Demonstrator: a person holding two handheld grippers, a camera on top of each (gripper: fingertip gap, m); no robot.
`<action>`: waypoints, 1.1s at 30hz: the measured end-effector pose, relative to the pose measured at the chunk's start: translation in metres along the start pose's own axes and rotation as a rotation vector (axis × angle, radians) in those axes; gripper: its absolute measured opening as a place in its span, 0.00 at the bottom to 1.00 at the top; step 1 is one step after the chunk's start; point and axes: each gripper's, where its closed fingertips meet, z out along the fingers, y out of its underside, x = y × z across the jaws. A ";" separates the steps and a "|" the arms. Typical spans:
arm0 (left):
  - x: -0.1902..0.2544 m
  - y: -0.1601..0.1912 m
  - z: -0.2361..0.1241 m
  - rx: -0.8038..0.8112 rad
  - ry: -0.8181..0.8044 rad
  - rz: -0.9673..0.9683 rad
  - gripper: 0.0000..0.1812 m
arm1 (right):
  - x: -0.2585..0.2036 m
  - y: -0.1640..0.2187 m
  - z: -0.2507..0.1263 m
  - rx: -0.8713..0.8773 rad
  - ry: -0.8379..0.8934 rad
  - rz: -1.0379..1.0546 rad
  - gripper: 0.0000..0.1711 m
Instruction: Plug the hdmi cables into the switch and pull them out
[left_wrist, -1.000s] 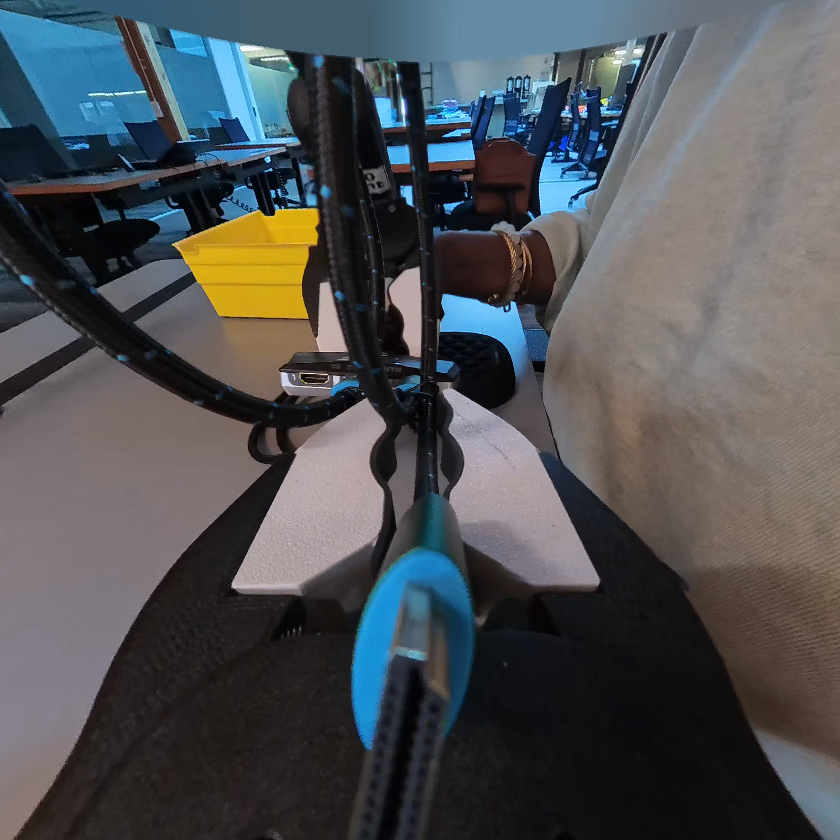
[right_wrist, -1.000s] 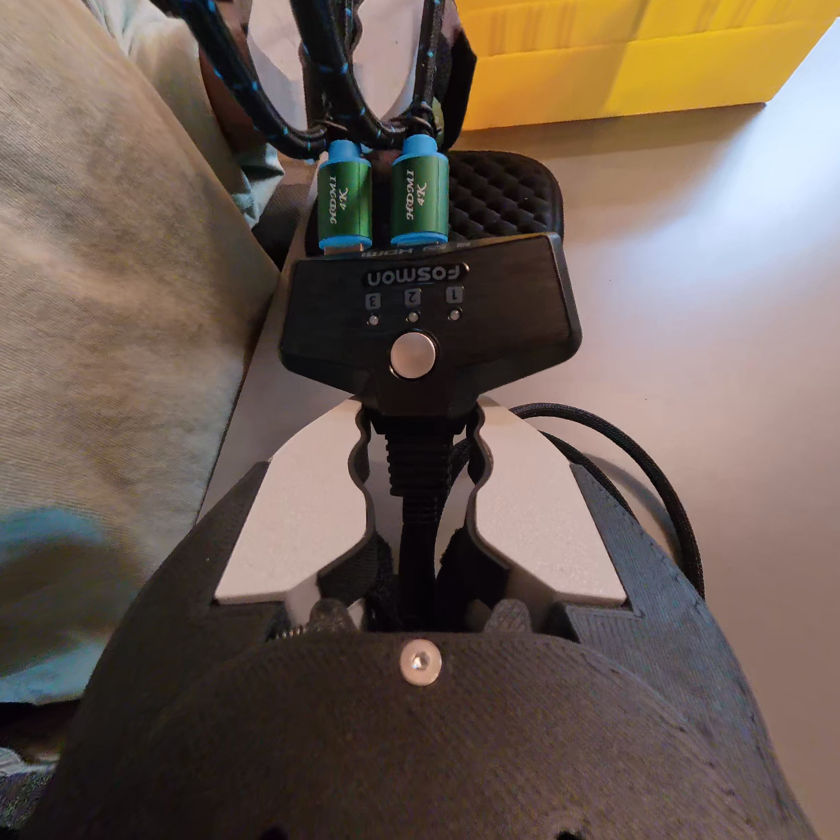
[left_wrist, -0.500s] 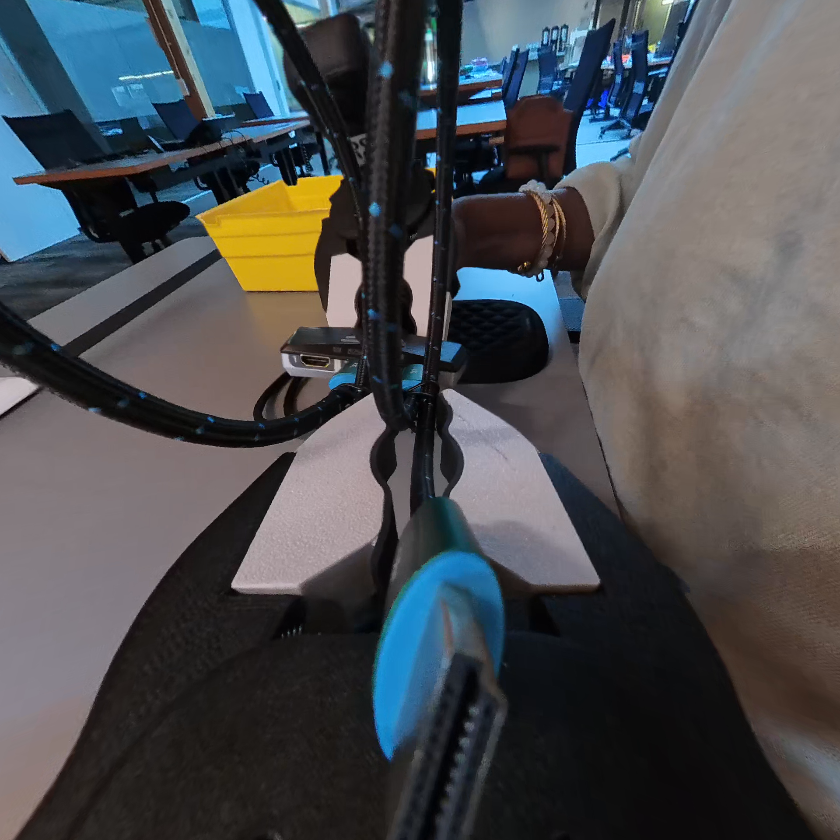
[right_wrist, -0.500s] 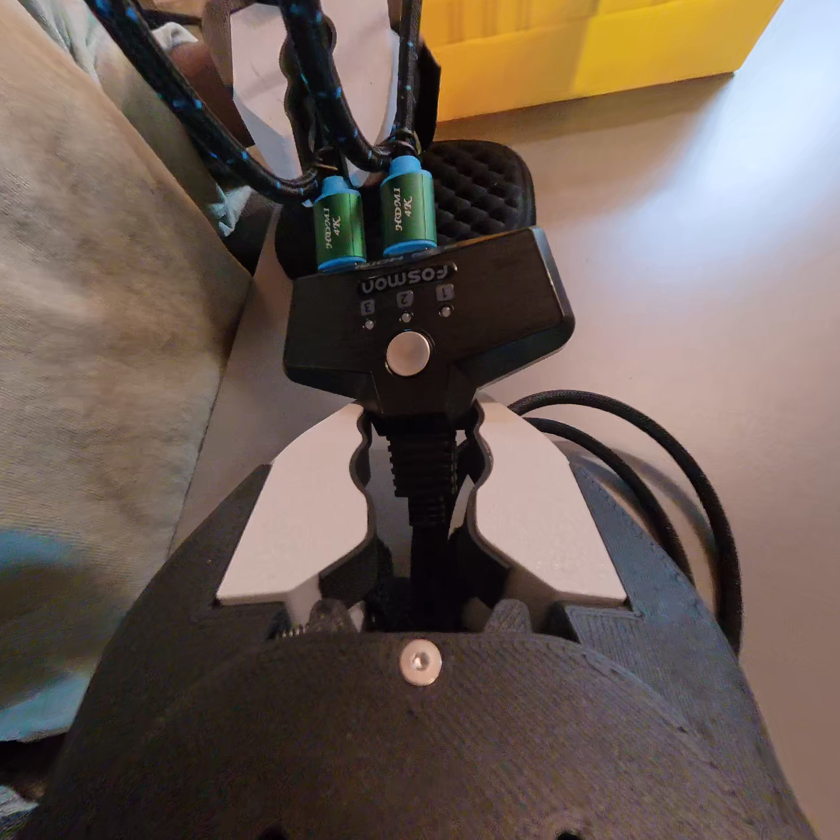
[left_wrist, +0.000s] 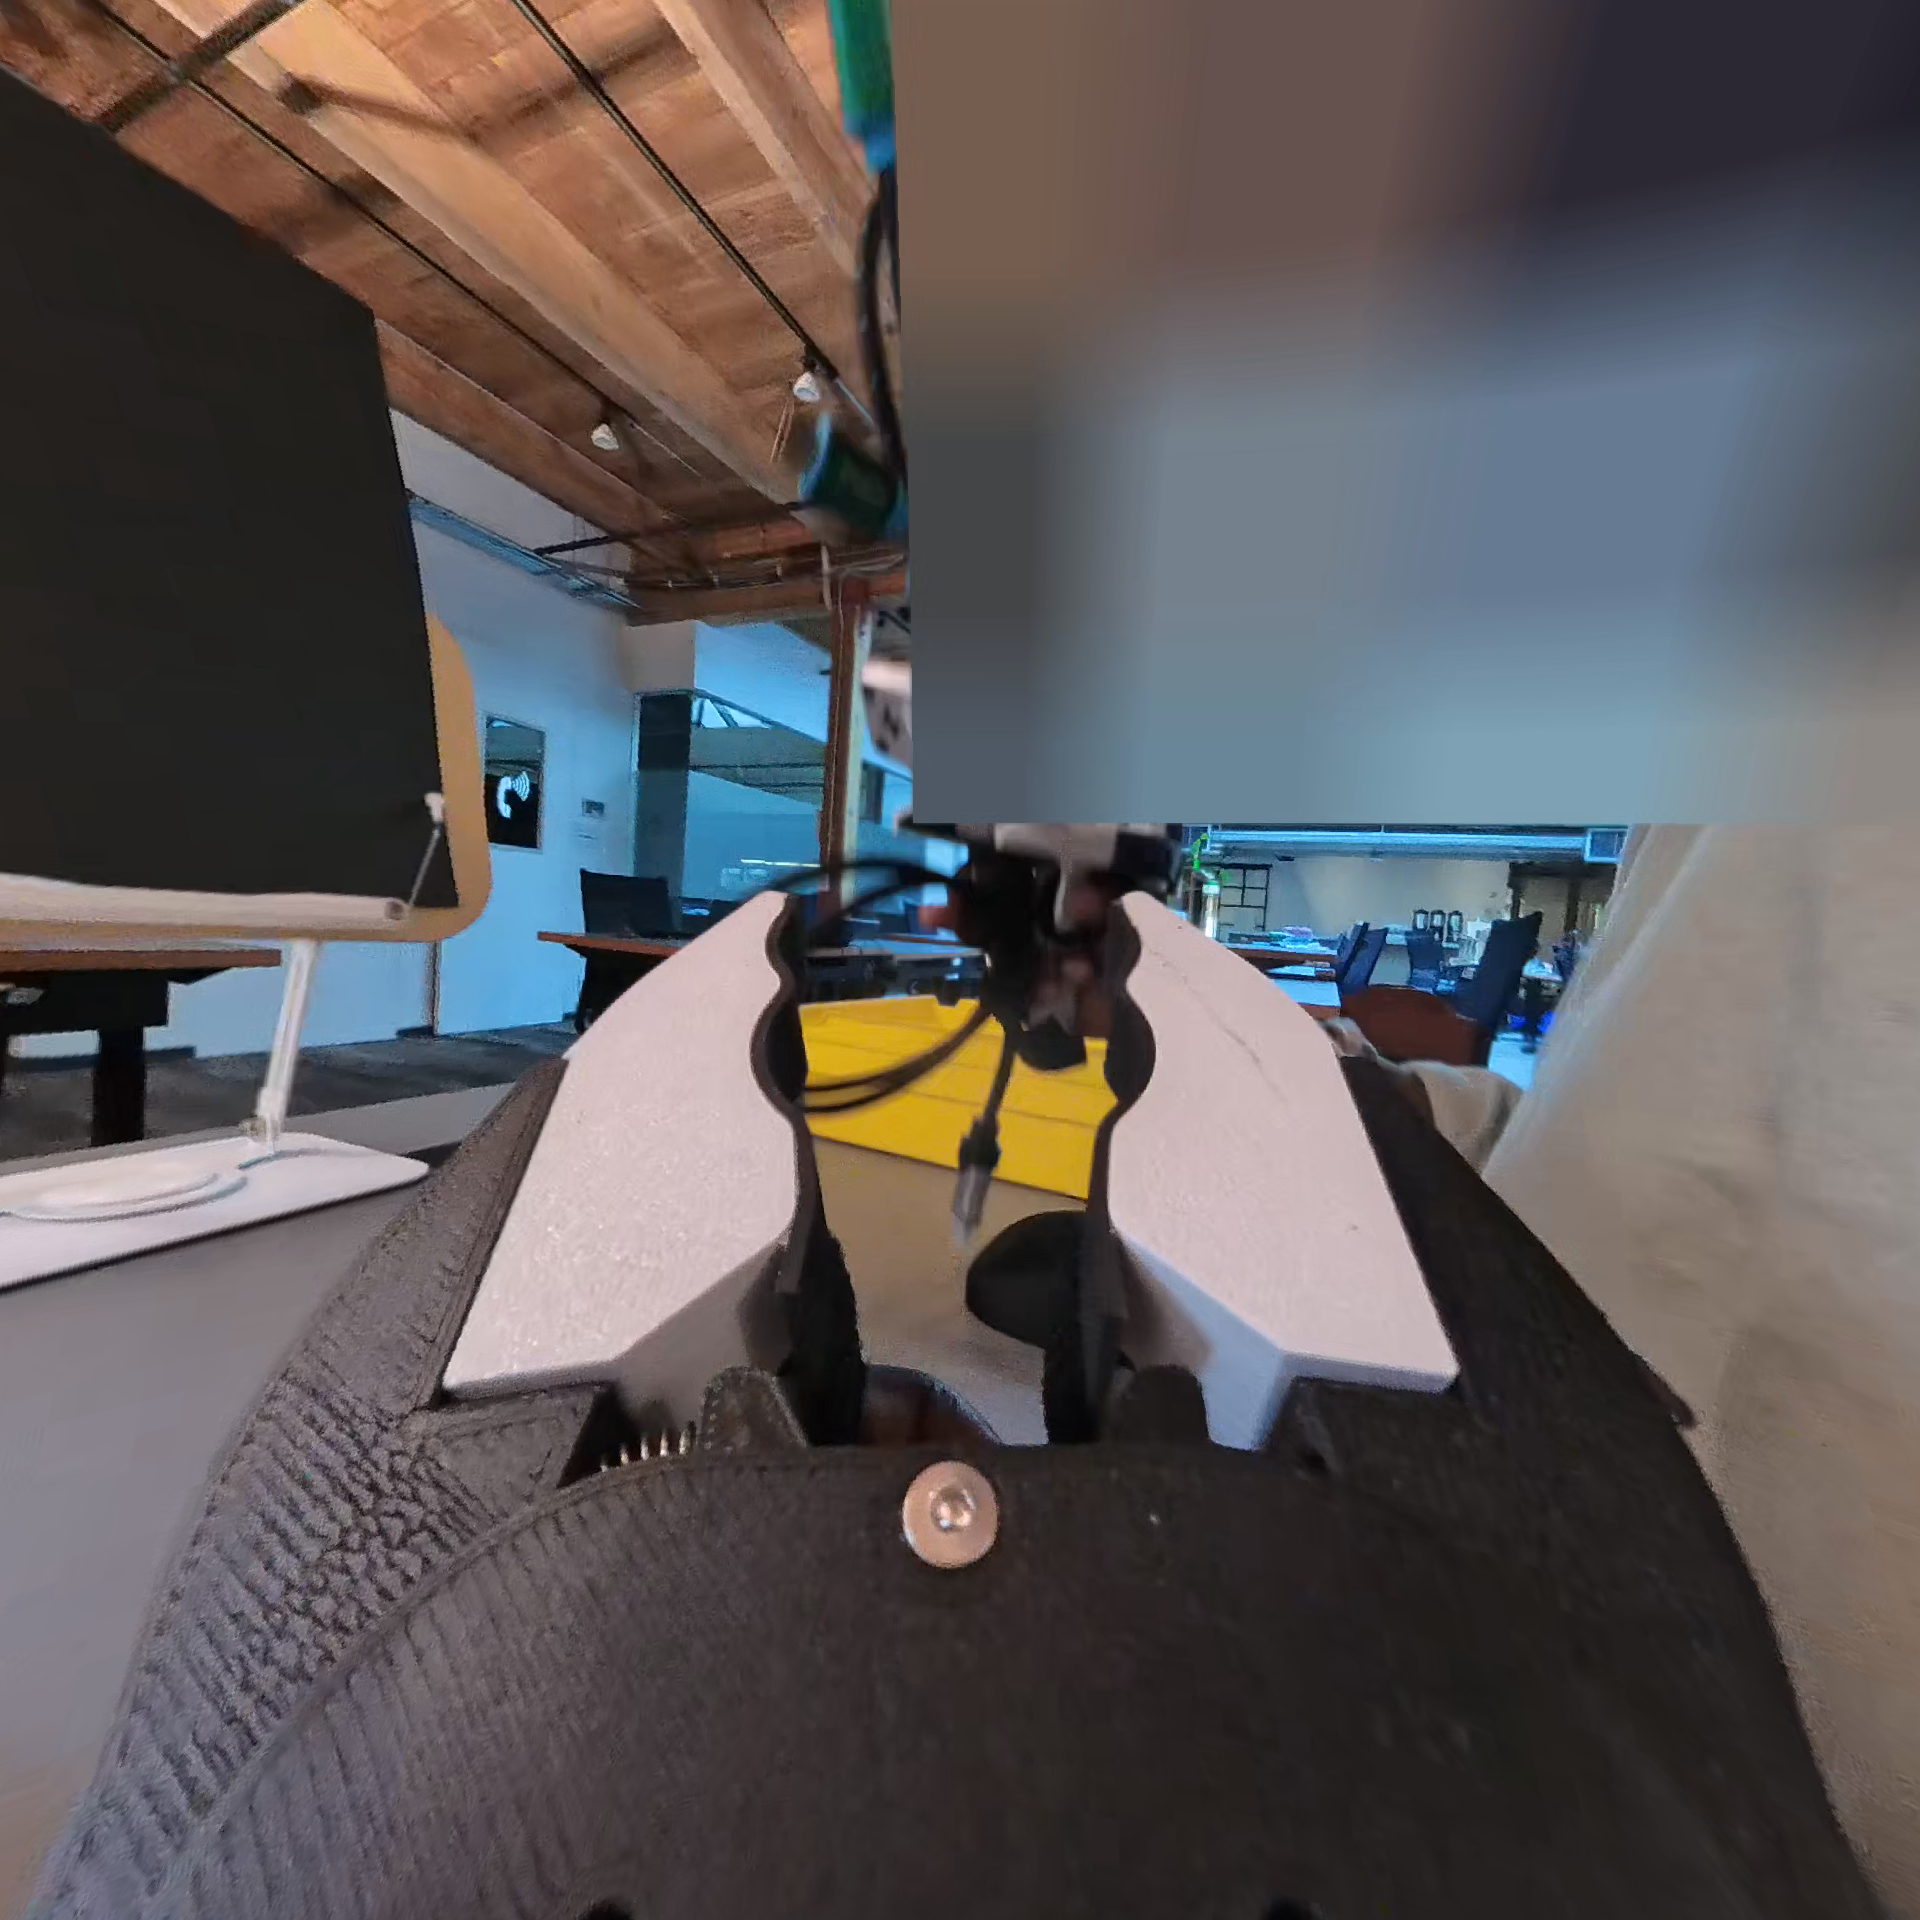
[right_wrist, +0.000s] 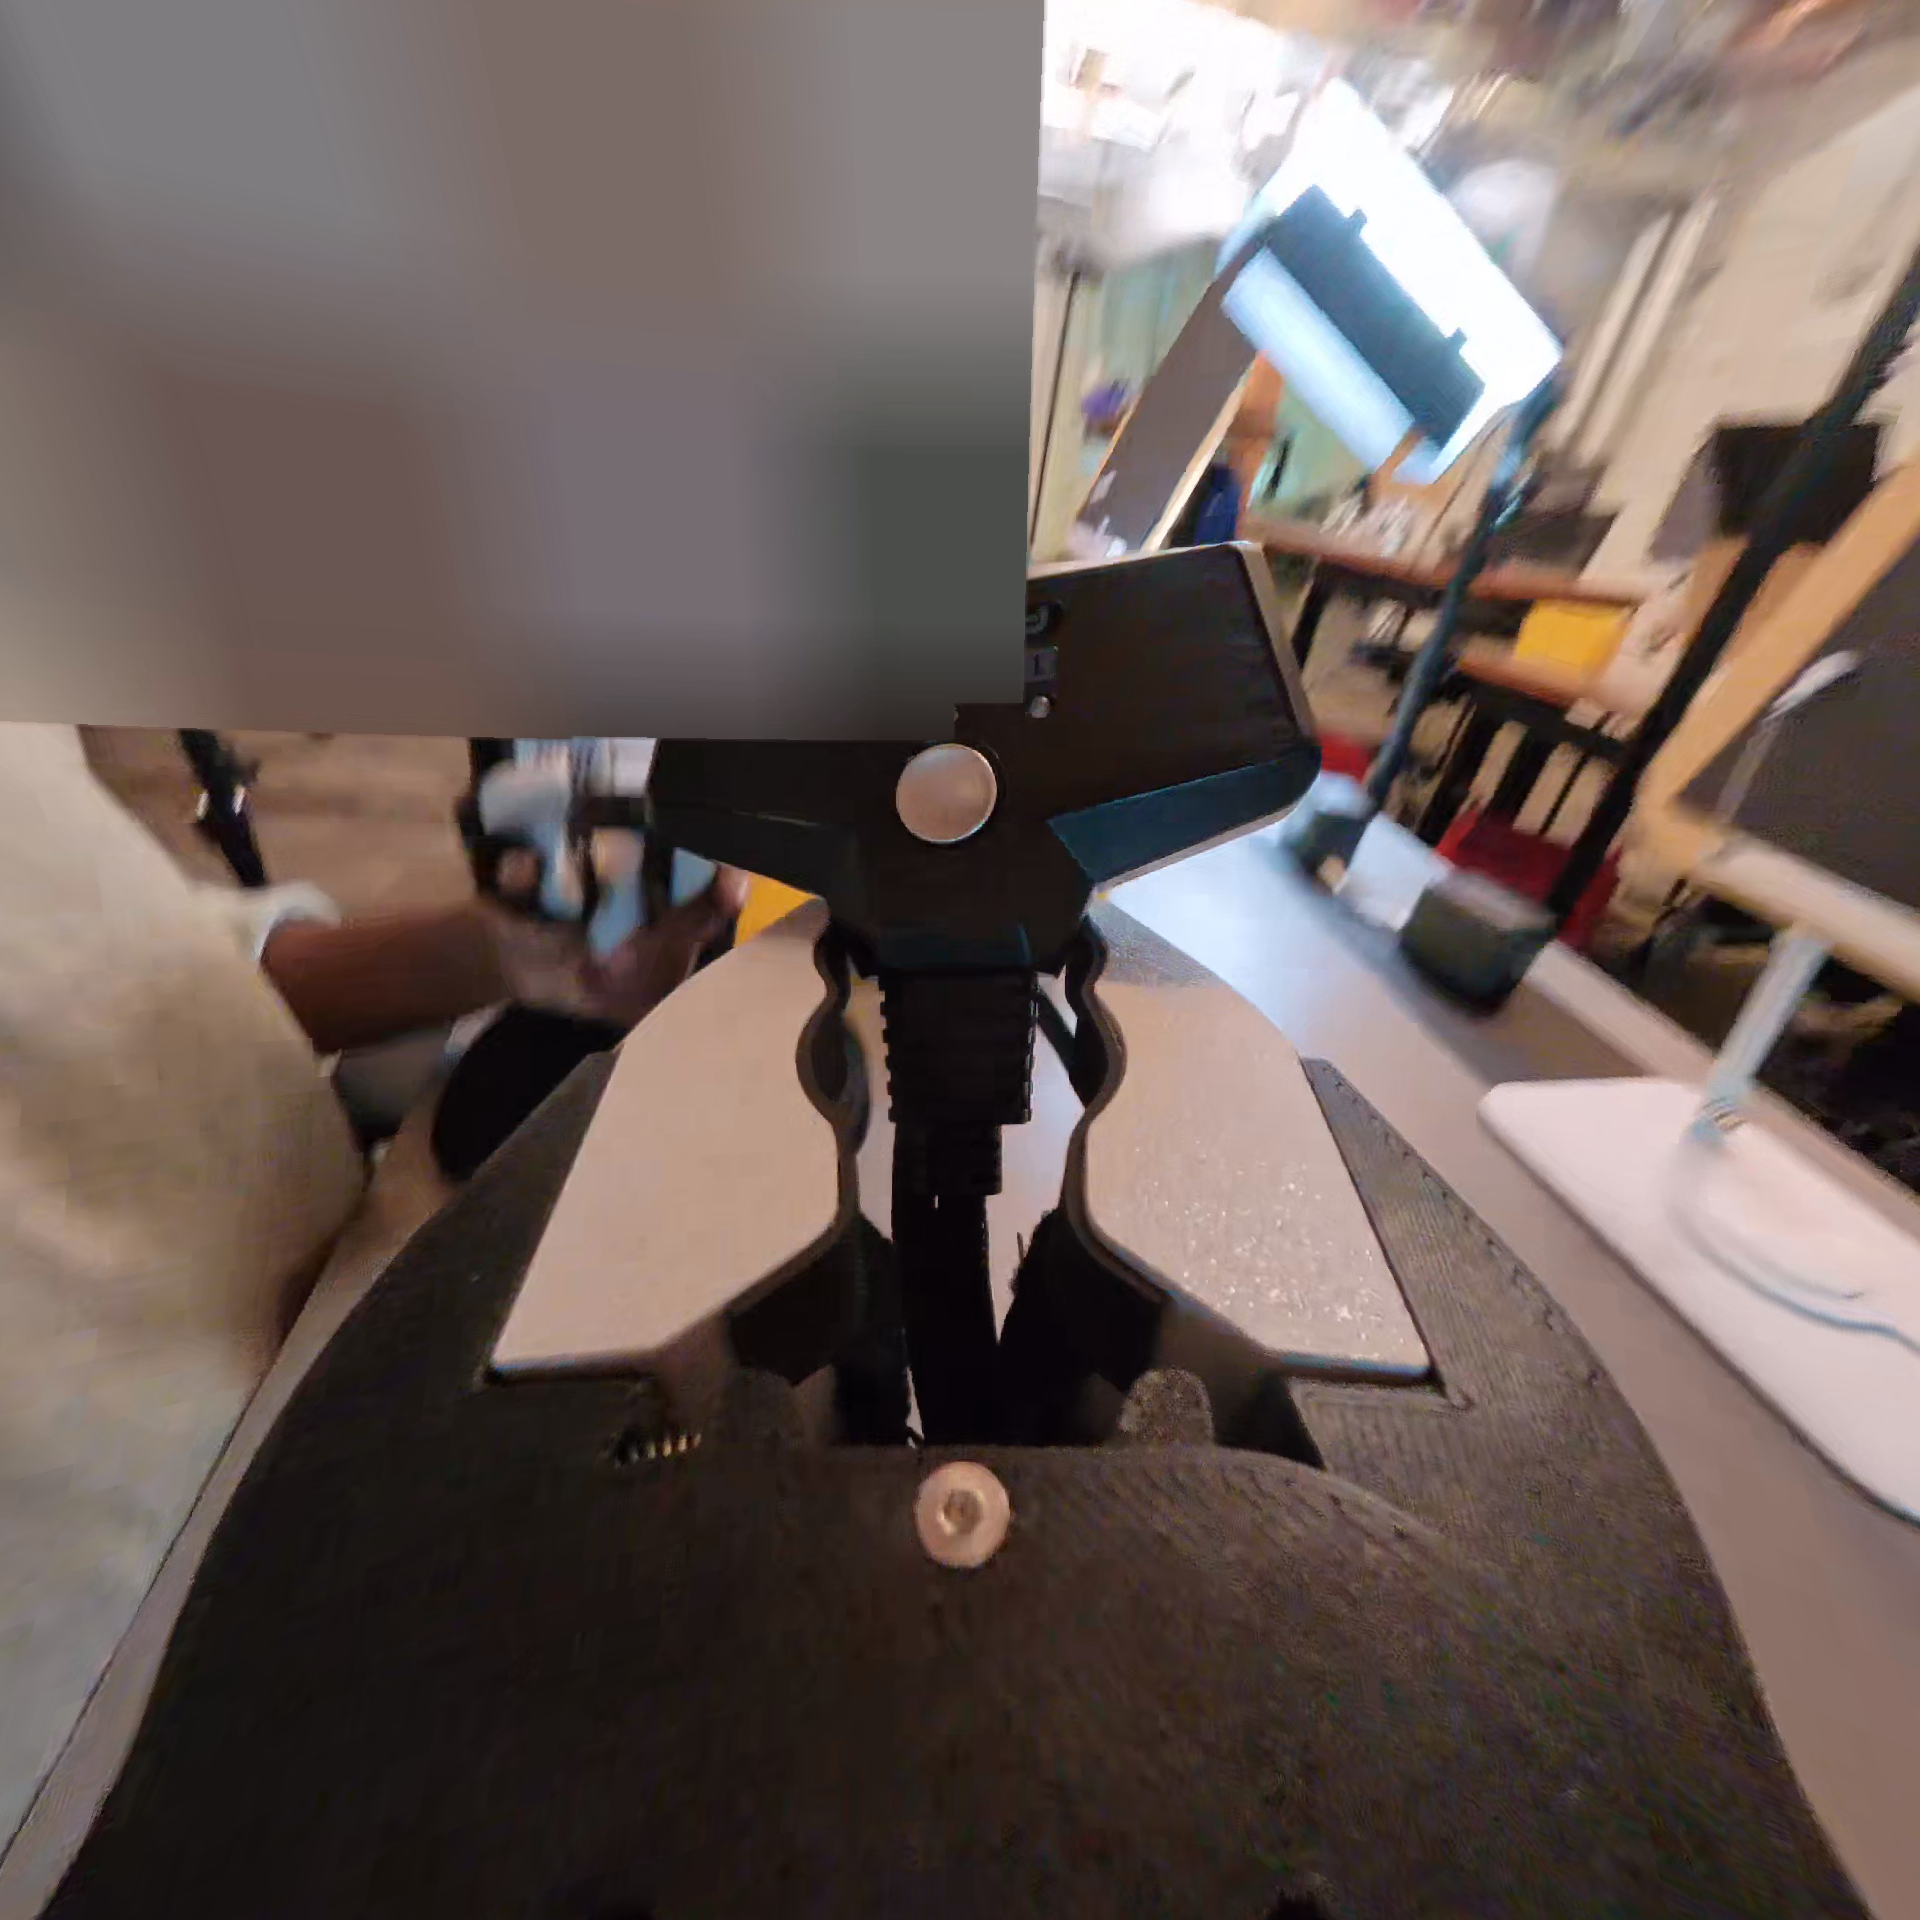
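My right gripper (right_wrist: 956, 935) is shut on the ribbed cable tail of the black HDMI switch (right_wrist: 1153, 686) and holds it raised off the table, tilted upward. The switch's ports are hidden behind a blurred patch. My left gripper (left_wrist: 951, 935) is open and empty, low over the grey table (left_wrist: 156, 1403). Between its fingers I see the right gripper (left_wrist: 1049, 914) far off, with a thin black cable and plug (left_wrist: 975, 1184) dangling from it. Two green HDMI connectors (left_wrist: 847, 483) hang high in the left wrist view.
A yellow bin (left_wrist: 914, 1091) stands behind. A black textured pad (left_wrist: 1023, 1278) lies on the table near the person's beige sleeve (left_wrist: 1714, 1247). A monitor on a white stand (left_wrist: 156, 1195) is at the left, and it also shows in the right wrist view (right_wrist: 1714, 1195). The tips of one gripper are about 15 centimeters away from the tips of the other.
My left gripper has let go of the braided HDMI cable and opened. My right gripper has lifted the switch off the table and tipped it upward. Both views now look higher.
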 end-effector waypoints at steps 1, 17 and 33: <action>0.002 0.005 0.000 -0.008 0.005 -0.004 0.30 | 0.008 -0.018 -0.010 0.077 0.029 0.000 0.24; 0.007 0.027 0.004 -0.095 -0.017 0.095 0.28 | 0.073 -0.124 -0.229 0.159 0.812 -0.192 0.23; 0.005 0.029 0.005 -0.103 -0.034 0.100 0.26 | 0.115 0.043 -0.337 -0.243 1.342 0.151 0.23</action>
